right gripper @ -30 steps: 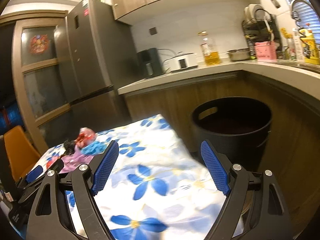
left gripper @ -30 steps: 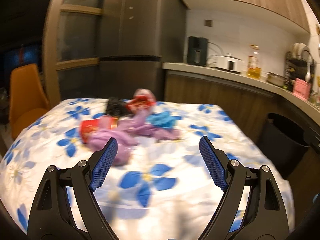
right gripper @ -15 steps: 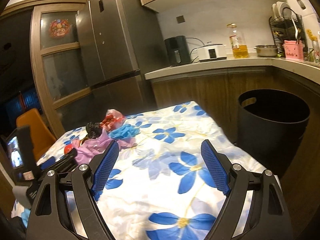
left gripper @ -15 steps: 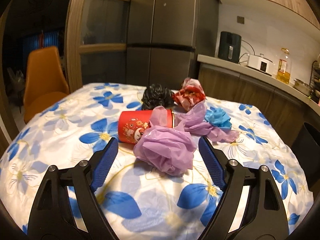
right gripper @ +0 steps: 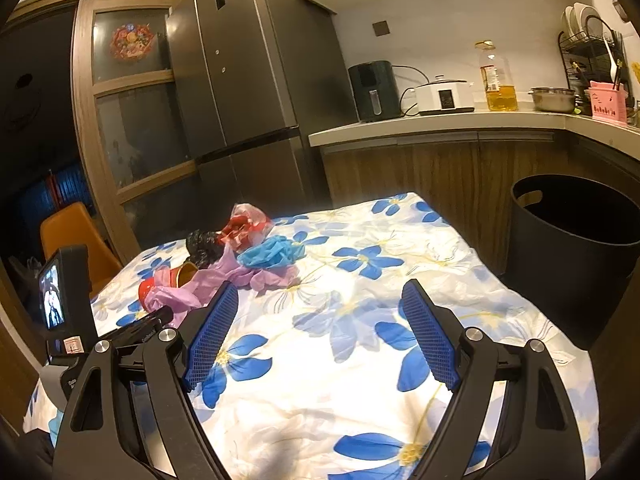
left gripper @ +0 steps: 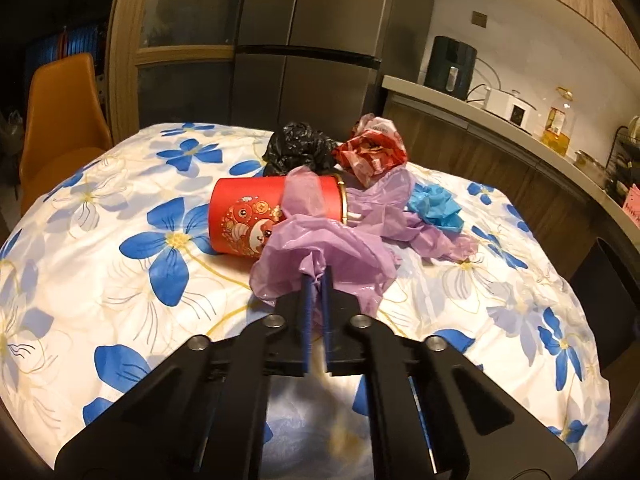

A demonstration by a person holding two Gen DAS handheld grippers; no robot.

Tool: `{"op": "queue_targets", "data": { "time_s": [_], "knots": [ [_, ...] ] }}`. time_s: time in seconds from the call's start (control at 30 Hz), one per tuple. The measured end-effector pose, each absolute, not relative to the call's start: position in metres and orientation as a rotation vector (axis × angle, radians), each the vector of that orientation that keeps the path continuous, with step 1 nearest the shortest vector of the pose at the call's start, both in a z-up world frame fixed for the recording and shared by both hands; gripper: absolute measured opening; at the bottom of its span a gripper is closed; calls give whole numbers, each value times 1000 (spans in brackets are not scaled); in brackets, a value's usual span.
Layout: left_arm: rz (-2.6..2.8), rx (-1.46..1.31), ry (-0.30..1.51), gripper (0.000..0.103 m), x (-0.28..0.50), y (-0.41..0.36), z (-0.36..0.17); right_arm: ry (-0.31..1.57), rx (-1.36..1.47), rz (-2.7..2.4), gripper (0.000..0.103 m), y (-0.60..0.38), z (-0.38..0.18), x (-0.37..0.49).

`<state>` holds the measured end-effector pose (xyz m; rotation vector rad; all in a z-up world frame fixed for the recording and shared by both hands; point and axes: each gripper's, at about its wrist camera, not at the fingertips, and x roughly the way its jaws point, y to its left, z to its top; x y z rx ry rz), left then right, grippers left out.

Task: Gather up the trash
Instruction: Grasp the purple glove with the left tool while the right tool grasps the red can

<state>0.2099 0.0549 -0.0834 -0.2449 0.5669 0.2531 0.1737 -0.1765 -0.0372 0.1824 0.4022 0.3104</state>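
Since a second ago our left gripper (left gripper: 316, 280) has gone from wide open to pinched shut on the purple plastic bag (left gripper: 320, 248), thin, crinkly, see-through stuff bunched right at the blue tips. It lies on the flowered tablecloth (left gripper: 120, 280), draped against the tipped red cup (left gripper: 248, 220). Our right gripper (right gripper: 320, 320) hangs open over bare cloth. Beside the table stands the black bin (right gripper: 576, 248), probably empty, too dark inside.

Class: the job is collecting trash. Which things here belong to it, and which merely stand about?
Job: purple bag, red cup, black bag, red wrapper, blue wad, black bin.
Bystanders: orange chair, oil bottle, fridge.
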Motion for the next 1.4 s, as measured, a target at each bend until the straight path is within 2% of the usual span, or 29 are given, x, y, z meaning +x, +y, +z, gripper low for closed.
{"op": "queue_targets", "data": {
  "time_s": [0.43,0.8,0.93,1.07,1.3,1.4],
  "knots": [
    [244,-285,462,0,147,77,-51,456,171,404,82,-136,-47,185],
    [343,-307,388,0,102,120,-33,517,144,554,68,-66,-57,198],
    [379,-293,377,0,97,130,-32,520,122,596,62,-36,-58,206],
    [397,-284,378,0,98,135,-33,551,111,628,49,-14,-63,218],
    [405,-267,389,0,103,139,-36,620,126,703,36,8,-71,235],
    [406,-268,398,0,105,140,-37,645,121,726,23,15,-74,240]
  ]
}}
